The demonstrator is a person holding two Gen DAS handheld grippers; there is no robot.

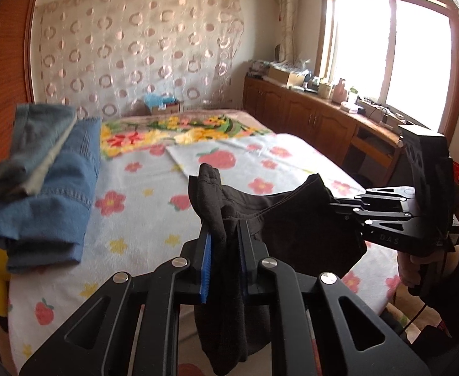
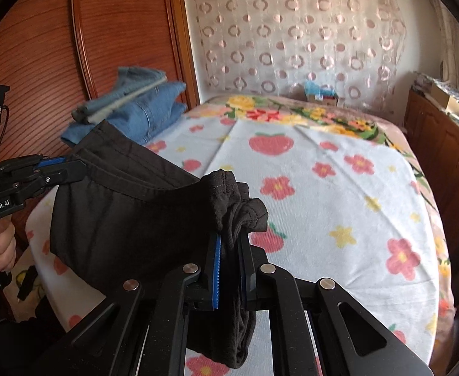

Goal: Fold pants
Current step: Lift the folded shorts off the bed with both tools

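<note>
Dark brown pants (image 1: 295,228) hang in the air above the near edge of the bed, held by the waistband between both grippers. My left gripper (image 1: 224,228) is shut on one end of the waistband; it also shows in the right wrist view (image 2: 72,164). My right gripper (image 2: 231,244) is shut on the other bunched end (image 2: 232,200); it also shows in the left wrist view (image 1: 334,202). The rest of the pants droops below the grippers and is partly hidden.
The bed (image 2: 323,188) has a white cover with flowers and strawberries. A stack of folded blue jeans (image 1: 44,188) lies at its left side, also seen in the right wrist view (image 2: 135,106). A wooden wardrobe (image 2: 57,47) stands left, a wooden cabinet (image 1: 308,116) right under the window.
</note>
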